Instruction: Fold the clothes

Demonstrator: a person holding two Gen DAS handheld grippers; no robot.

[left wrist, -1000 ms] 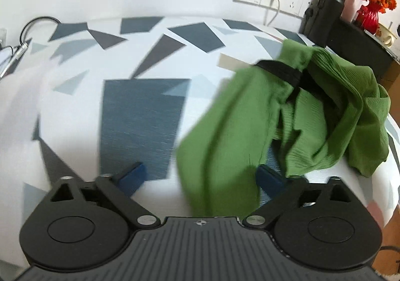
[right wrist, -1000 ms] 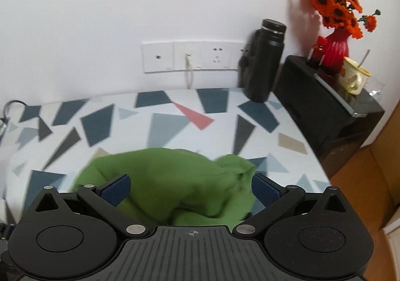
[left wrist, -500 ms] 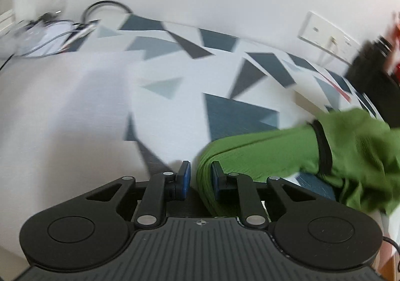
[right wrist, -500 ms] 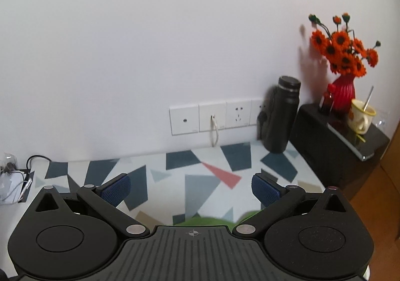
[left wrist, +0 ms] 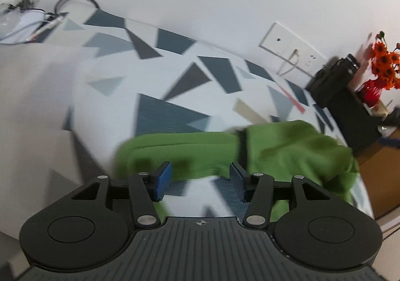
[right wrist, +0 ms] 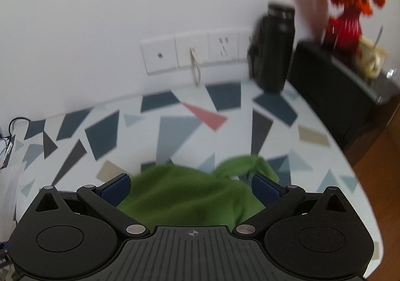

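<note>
My left gripper (left wrist: 200, 182) is opening off the crumpled green ribbed garment (left wrist: 225, 151) (right gripper (right wrist: 191, 188) spread, empty), so its fold may slump.

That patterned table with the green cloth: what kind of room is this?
Probably a home room. A tablecloth with triangles, wall sockets, a vase of orange flowers and a cup on a dark cabinet suggest it.

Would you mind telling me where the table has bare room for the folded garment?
Bare patterned tabletop lies between the green garment and the wall sockets. The right corner by the black bottle and red vase is crowded.
</note>
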